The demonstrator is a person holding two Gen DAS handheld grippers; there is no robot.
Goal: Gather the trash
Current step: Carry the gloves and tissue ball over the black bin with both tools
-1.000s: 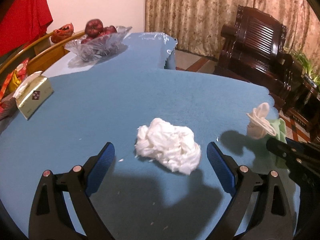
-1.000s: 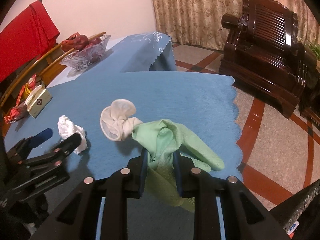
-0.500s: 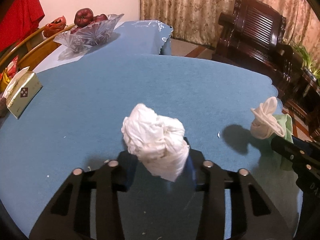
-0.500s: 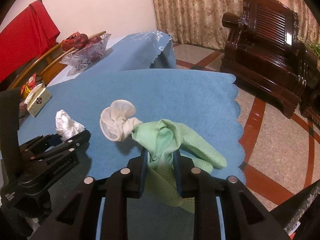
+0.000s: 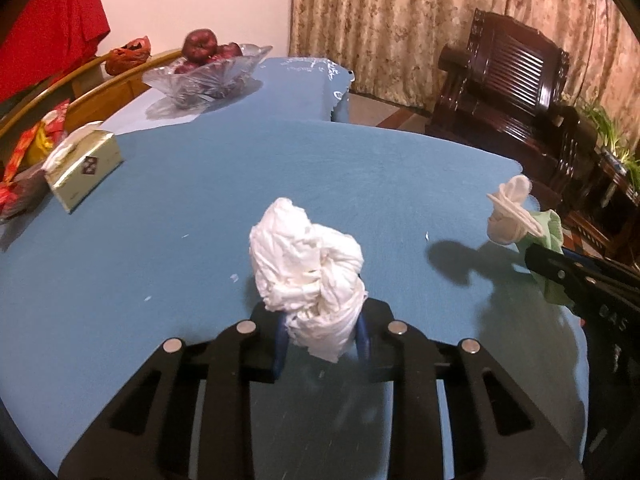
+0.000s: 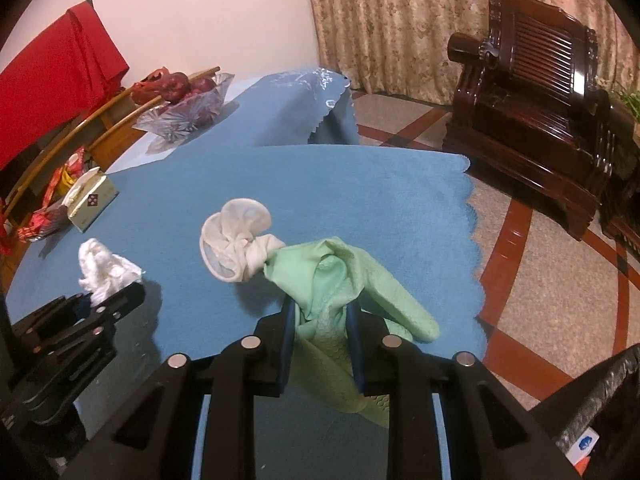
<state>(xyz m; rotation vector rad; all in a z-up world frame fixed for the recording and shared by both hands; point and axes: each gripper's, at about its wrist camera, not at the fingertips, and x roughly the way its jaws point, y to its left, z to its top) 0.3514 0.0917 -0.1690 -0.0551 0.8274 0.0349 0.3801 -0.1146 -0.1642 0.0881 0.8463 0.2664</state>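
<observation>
Left hand-held gripper (image 5: 320, 340) is closing its blue pads on our crumpled white tissue wad (image 5: 308, 276), lifted off the blue-clothed tabletop (image 5: 200, 200) for binning, while our right hand-held gripper (image 6: 322, 344) pinches the green textured cloth (image 6: 344, 280) knotted to a cream rag (image 6: 236, 240).

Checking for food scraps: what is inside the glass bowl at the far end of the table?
The glass bowl holds dark red, apple-like fruit, one piled above the rim. What lies lower in the bowl is blurred by the patterned glass and cannot be told.
</observation>
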